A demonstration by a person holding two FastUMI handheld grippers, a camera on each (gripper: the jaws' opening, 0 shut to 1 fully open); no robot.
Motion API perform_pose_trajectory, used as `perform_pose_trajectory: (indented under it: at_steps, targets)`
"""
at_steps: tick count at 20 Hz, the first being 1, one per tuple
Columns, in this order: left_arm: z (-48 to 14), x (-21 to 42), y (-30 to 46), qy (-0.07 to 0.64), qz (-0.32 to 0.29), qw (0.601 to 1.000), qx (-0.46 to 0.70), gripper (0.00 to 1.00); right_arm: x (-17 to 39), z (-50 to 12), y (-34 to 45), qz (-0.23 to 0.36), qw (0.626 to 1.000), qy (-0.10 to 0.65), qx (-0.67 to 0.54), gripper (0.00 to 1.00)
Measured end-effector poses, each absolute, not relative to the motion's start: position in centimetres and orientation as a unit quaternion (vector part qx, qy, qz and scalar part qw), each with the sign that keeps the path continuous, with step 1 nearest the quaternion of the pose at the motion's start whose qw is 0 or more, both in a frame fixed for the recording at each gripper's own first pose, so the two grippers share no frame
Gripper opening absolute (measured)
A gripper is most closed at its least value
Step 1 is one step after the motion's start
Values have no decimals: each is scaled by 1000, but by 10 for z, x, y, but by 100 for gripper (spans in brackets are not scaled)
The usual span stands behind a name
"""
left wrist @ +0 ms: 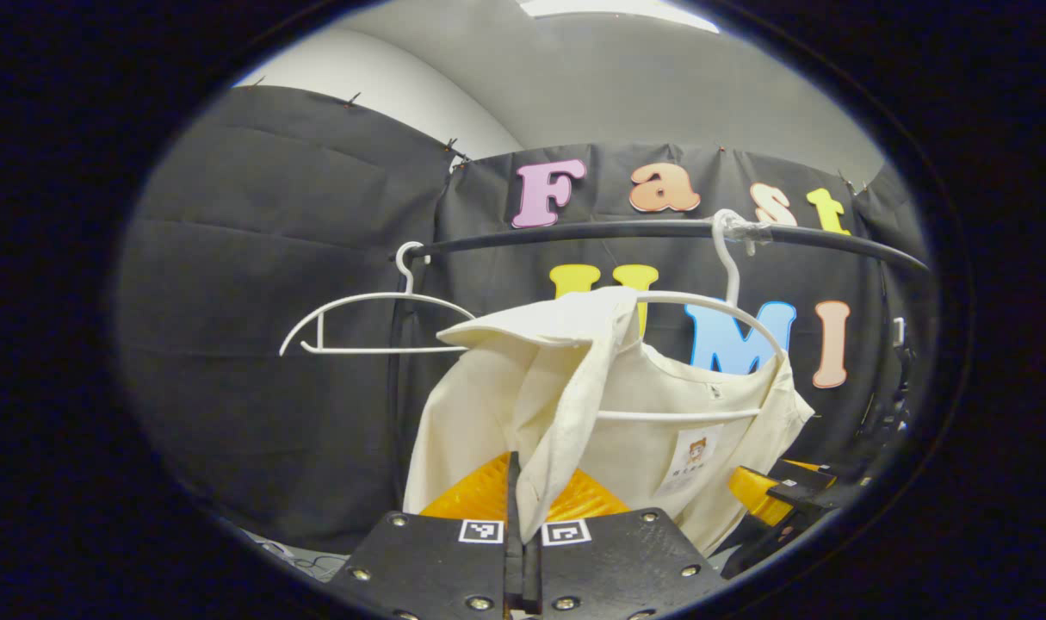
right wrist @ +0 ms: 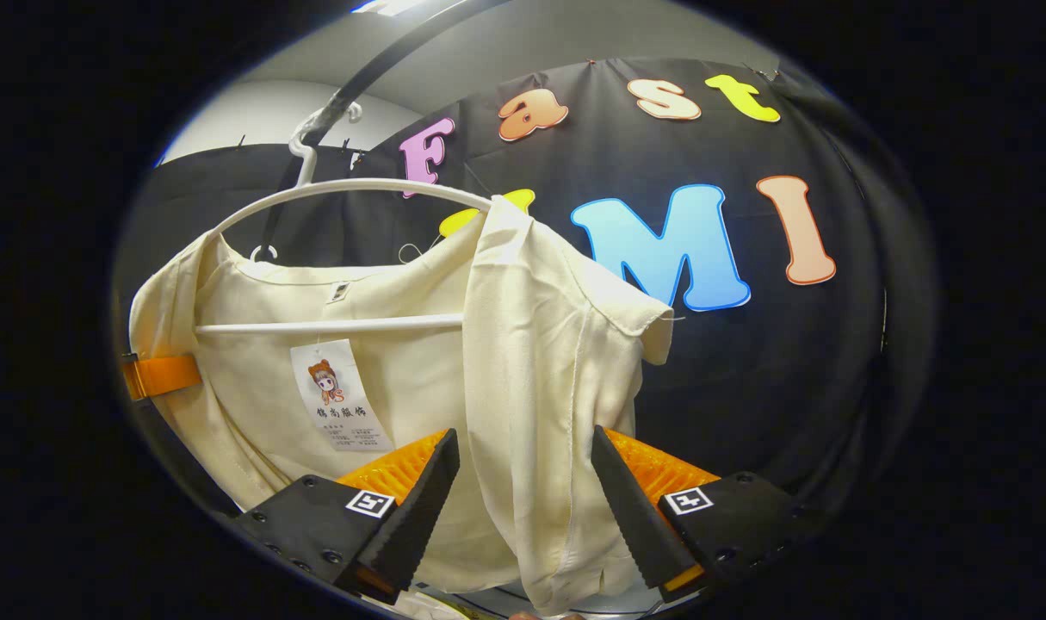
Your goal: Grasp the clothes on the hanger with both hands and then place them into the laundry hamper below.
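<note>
A cream shirt (left wrist: 652, 405) hangs on a white hanger (left wrist: 703, 300) from a black rail (left wrist: 574, 231). One shoulder has slid off the hanger and droops forward. My left gripper (left wrist: 523, 517) is shut on that drooping fold of cloth. In the right gripper view the same shirt (right wrist: 540, 344) hangs on the hanger (right wrist: 342, 188), and its loose front edge falls between the fingers of my right gripper (right wrist: 524, 452), which is open around it without pressing. The right gripper (left wrist: 781, 499) also shows at the shirt's lower right in the left gripper view.
A second white hanger (left wrist: 359, 323), bare, hangs at the left end of the rail. A vertical black post (left wrist: 395, 379) stands behind the shirt's left side. The rail (right wrist: 385, 60) slants overhead in the right gripper view. A paper tag (right wrist: 342, 396) sits inside the collar.
</note>
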State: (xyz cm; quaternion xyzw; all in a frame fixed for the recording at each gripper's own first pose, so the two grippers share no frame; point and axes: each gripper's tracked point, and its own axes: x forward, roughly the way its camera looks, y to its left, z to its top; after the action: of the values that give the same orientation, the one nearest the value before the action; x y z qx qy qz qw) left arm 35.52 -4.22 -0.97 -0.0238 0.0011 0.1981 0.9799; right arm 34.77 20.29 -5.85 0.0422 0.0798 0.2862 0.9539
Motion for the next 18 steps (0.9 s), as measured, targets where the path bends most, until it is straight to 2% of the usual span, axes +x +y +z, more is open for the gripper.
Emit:
perform_pose_trajectory:
  at_steps: [5,7,8,9,11,12,13,18]
  targets:
    - [-11,356,-42,0,199,980,-30,1,367,-61,211,272,960,66,18,98]
    - [-11,355,-41,0,199,980,-28,1,373,-65,212,271,960,68,16,86]
    - [-10,355,-40,0,199,980,-28,1,377,-65,212,271,960,69,17,76]
    - [-10,354,-40,-2,200,979,-29,1,380,-67,212,272,960,71,19,63]
    - [-9,350,-40,-5,201,979,-35,1,387,-64,202,264,961,69,37,22]
    - [-7,347,-39,-5,202,979,-37,1,386,-63,204,284,955,70,51,12]
    - [-6,346,-36,-5,203,978,-39,1,388,-63,205,291,952,72,63,5]
    - [0,343,-25,-10,208,976,-59,1,409,-49,179,267,957,61,95,4]
